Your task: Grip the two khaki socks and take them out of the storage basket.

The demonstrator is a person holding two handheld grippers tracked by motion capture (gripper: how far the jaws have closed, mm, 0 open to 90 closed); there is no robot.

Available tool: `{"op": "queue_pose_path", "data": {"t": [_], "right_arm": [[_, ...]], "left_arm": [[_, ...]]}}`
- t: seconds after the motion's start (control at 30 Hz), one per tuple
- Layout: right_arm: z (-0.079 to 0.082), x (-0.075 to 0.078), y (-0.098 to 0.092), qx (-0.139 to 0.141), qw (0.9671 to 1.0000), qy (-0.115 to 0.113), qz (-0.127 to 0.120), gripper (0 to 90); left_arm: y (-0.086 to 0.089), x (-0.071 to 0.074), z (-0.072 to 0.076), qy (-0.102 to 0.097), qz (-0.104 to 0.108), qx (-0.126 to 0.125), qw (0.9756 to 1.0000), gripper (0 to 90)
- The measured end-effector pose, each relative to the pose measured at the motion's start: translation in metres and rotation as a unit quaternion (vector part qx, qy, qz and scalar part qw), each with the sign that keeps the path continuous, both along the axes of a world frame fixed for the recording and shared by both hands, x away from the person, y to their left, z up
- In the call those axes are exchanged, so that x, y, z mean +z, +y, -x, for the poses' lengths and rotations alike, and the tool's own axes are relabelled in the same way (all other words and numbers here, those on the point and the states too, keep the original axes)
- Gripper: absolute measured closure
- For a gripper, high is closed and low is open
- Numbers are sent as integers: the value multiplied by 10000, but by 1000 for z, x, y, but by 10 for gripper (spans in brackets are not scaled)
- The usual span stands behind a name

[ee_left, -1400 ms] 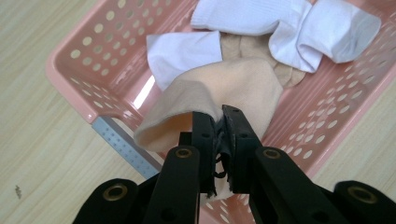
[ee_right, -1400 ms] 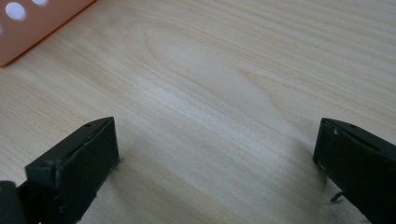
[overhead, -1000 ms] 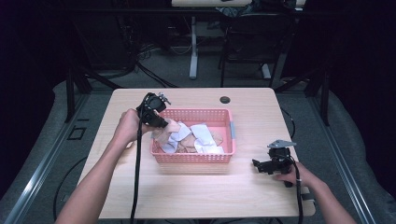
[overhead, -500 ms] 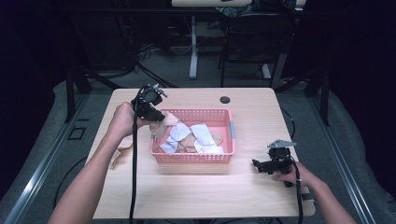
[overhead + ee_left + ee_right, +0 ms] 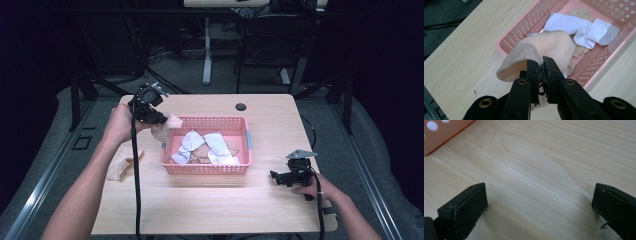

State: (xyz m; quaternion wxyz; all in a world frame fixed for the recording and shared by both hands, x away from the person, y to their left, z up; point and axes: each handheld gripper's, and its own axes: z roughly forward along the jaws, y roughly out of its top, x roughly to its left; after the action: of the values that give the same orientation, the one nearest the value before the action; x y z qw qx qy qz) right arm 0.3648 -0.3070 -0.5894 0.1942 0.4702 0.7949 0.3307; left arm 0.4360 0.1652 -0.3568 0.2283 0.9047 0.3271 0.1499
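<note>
Two hand-held grippers are in play, and the left hand-held gripper (image 5: 541, 65) does the work: its jaws are pinched tight on a fold of a beige sock (image 5: 544, 50), which hangs from the tips just above the near-left corner of the pink basket (image 5: 206, 168). The right hand-held gripper (image 5: 280, 176) rests on the surface (image 5: 215, 205) well off to the basket's other side, jaws spread wide with nothing between them.

To do this step well, I'd say the left one should lift until the dangling toe clears the basket's rim, so the cloth doesn't snag on the perforated wall or drag a neighbour along. The grip takes only a bunched edge, so a steady, unhurried carry seems wise. Then it should swing outward, away from the basket and toward the bare surface on its own side, where another beige sock (image 5: 120, 167) already lies near the person's forearm, and let go only once the cloth has settled.

The held sock is soft, pale peach, limp and rounded at one end, with an open cuff drooping beside the jaws. Below it in the basket lie white socks (image 5: 584, 28) and more beige ones, loosely overlapped.
</note>
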Motion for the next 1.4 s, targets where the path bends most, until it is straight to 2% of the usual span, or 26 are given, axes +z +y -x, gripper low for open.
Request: {"op": "queue_pose_path", "data": {"t": [0.3,0.47,0.67,0.9,1.07,1.4], "right_arm": [[0,0,0,0,10000,-1,0,0],[0,0,0,0,10000,-1,-1,0],[0,0,0,-1,10000,-2,-2,0],[0,0,0,-10,10000,9,4,0],[0,0,0,-15,10000,8,2,0],[0,0,0,-15,10000,6,-4,0]], "left_arm": [[27,7,4,-26,-12,221,9998,839],[50,4,7,15,-63,431,9991,839],[79,-3,13,72,59,721,9974,839],[102,-21,13,217,82,1027,9944,838],[113,-46,8,423,53,1185,9920,837],[127,-94,-6,815,-15,1631,9832,836]]}}
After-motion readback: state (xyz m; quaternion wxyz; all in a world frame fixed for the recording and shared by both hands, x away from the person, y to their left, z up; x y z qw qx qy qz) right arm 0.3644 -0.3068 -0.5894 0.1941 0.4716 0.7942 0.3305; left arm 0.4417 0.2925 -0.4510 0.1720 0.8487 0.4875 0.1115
